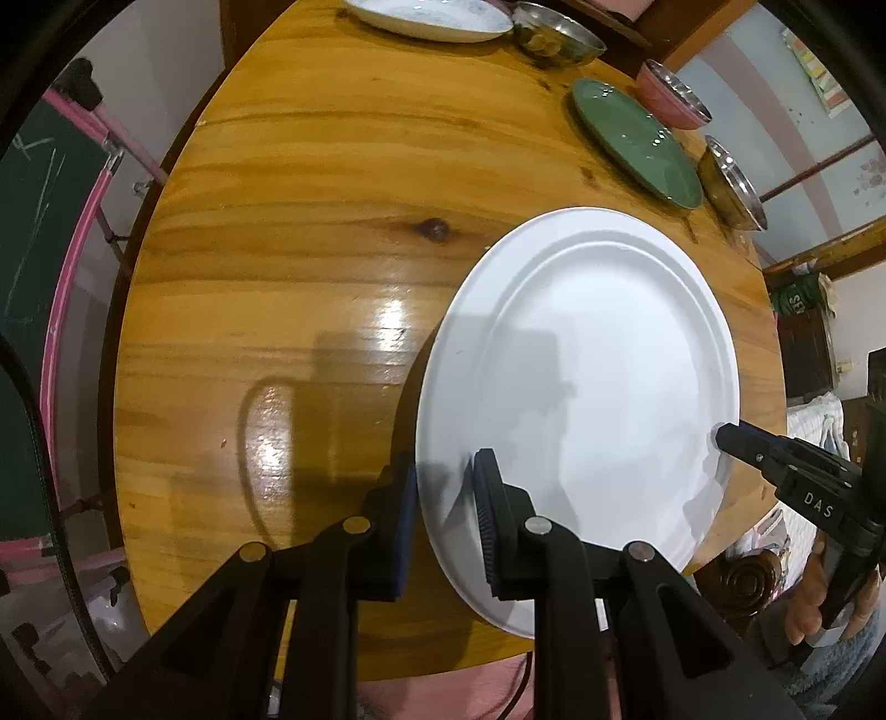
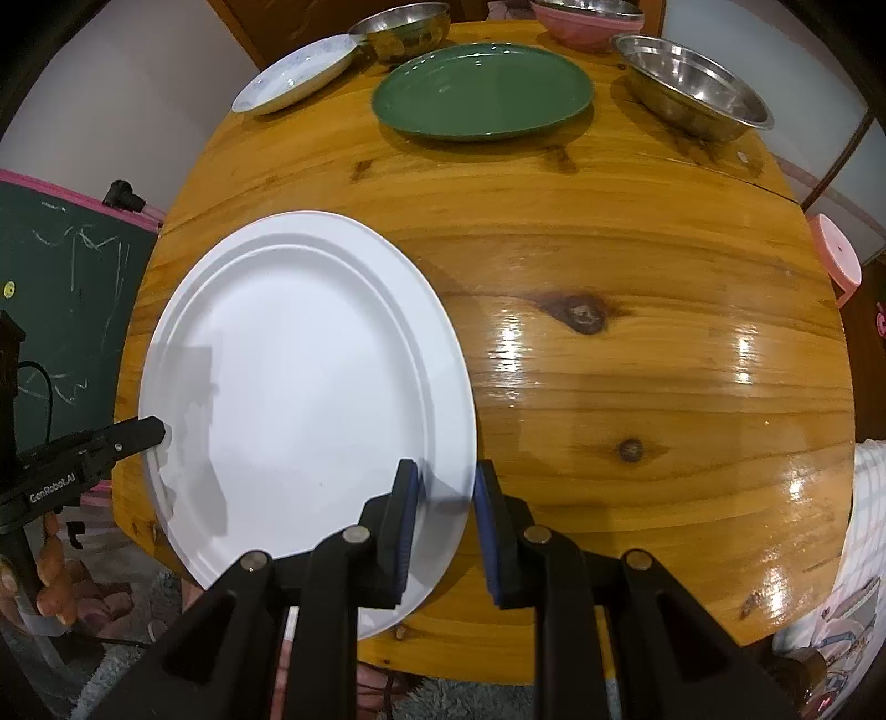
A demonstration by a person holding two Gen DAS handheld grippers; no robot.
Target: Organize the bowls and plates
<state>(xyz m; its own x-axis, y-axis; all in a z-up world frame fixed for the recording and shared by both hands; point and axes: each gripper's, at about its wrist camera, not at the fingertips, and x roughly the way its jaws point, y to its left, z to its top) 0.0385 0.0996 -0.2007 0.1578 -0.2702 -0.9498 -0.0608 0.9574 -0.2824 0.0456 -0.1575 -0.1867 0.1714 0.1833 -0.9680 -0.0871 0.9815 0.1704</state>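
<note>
Left wrist view: the left gripper [image 1: 443, 476] points steeply down at the wooden table [image 1: 288, 232], its two blue-padded fingers [image 1: 487, 520] clamped on the near left rim of a large white plate [image 1: 587, 387], one pad below the rim and one above. The plate fills the lower right of the frame, and its near edge reaches past the table's edge. At the right edge the right gripper [image 1: 725, 437] reaches in with its tip on the plate's far rim; part of a hand [image 1: 808, 603] shows beneath it. Along the top right sit a patterned white plate [image 1: 437, 16], a steel bowl [image 1: 559, 36], a green plate [image 1: 637, 138], a pink bowl [image 1: 673, 94] and a second steel bowl [image 1: 731, 185].

Right wrist view: the right gripper [image 2: 446, 482] also points steeply down, jaws closed on the white plate's [image 2: 299, 387] right rim at lower centre. The left gripper [image 2: 158, 429] enters from the left edge, nipping the opposite rim, fingers of a hand [image 2: 52, 587] below it. The green plate [image 2: 482, 91] lies at top centre, well apart from the white one, with the patterned plate [image 2: 293, 75] and one steel bowl [image 2: 401, 30] to its left, the pink bowl [image 2: 587, 22] and the other steel bowl [image 2: 692, 83] to its right
</note>
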